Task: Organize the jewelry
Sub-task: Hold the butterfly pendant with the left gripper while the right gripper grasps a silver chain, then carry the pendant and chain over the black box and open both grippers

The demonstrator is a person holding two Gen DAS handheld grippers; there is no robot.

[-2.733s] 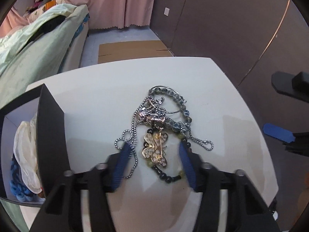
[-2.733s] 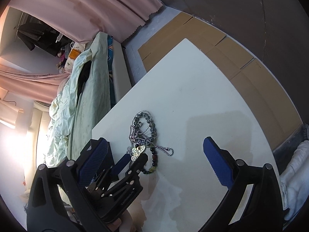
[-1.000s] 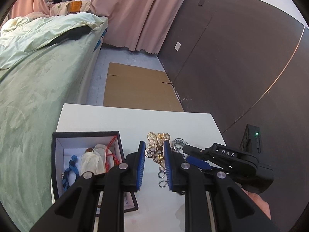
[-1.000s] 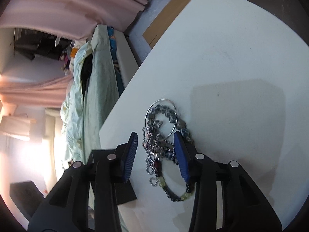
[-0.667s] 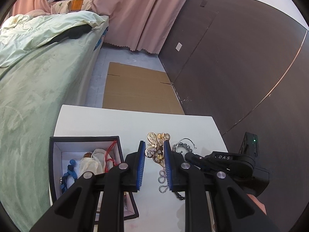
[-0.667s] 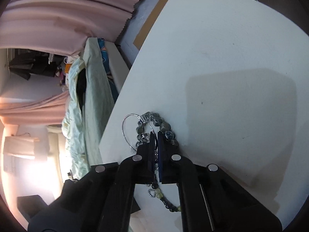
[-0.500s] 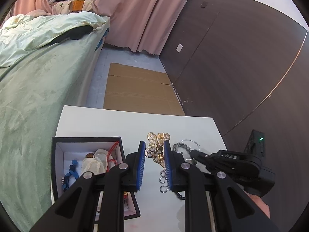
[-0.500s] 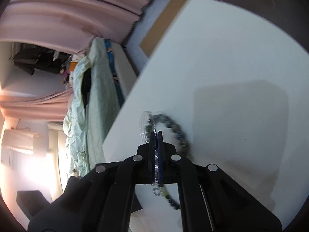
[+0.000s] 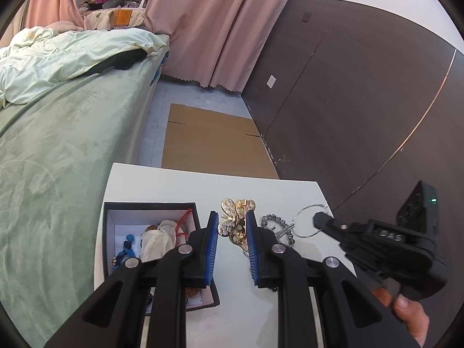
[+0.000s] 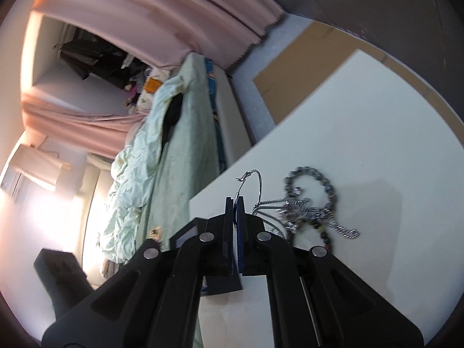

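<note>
The white table (image 9: 162, 179) carries all task items. A bed (image 9: 58, 133) with a green cover runs along its left edge; flat cardboard (image 9: 211, 145) lies on the floor beyond its far edge.

An open black box (image 9: 108, 232) with a white interior sits at the table's left edge. Contents visible: a white cloth pouch (image 9: 156, 242), a red cord (image 9: 182, 226) and a blue beaded item (image 9: 126, 249). The near part of the box is hidden behind the left gripper's finger.

The left gripper (image 9: 232, 229) is above the table, just right of the box. Its jaws stand narrow, clamped on a gold butterfly brooch (image 9: 236, 217) studded with clear stones.

The tangled pile of jewelry (image 10: 307, 206), consisting of a beaded bracelet (image 10: 319, 179) and silver chains (image 10: 339, 229), lies toward the table's right edge.

The right gripper (image 10: 235, 203) has its jaws fully together, pinching a thin silver wire hoop (image 10: 259, 182). The hoop is connected to the pile; whether the pile itself is off the table cannot be told.
</note>
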